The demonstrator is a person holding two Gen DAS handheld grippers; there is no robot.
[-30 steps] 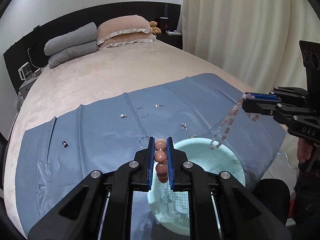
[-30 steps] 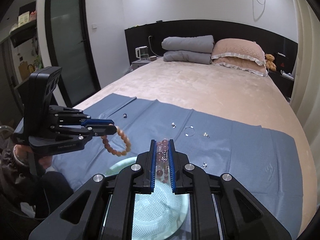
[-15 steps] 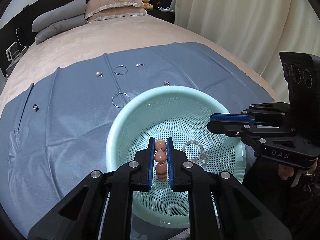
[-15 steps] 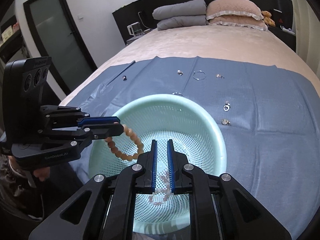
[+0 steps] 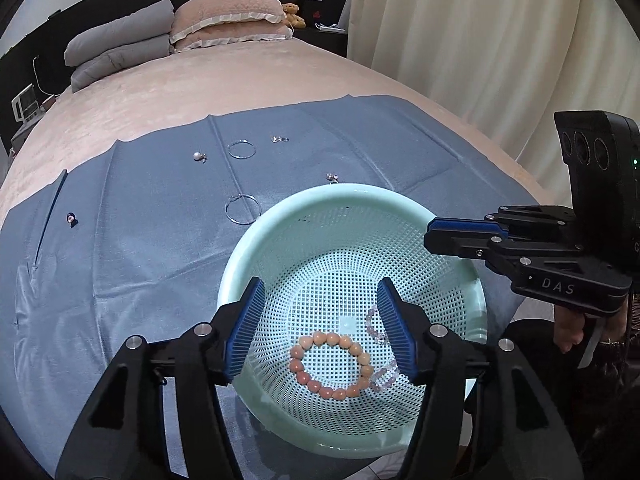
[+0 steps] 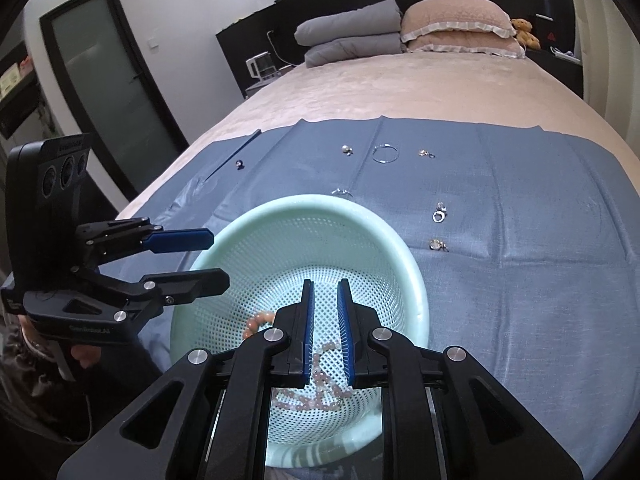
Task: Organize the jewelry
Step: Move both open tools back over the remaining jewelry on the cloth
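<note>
A mint-green mesh basket [image 5: 352, 200] [image 6: 304, 204] sits on a blue cloth at the near edge of the bed. An orange bead bracelet [image 5: 330, 364] [image 6: 256, 322] and a pale pink bead bracelet [image 5: 380, 334] [image 6: 320, 390] lie on its bottom. My left gripper [image 5: 322, 326] [image 6: 208, 256] hangs wide open and empty over the basket. My right gripper [image 6: 325, 308] [image 5: 434, 230] is slightly open and empty above the pink bracelet. Two silver hoops [image 5: 242, 149] [image 5: 242, 209] and several small earrings lie on the cloth beyond the basket.
The blue cloth [image 5: 132, 240] [image 6: 520, 208] covers the foot of a beige bed. Grey and pink pillows [image 5: 224, 20] lie at the headboard. Cream curtains [image 5: 480, 32] hang on the right, and a dark door [image 6: 108, 92] stands on the left.
My left gripper opened and let the orange bracelet fall into the basket. The pink bracelet left my right gripper about a second ago and lies in the basket.
</note>
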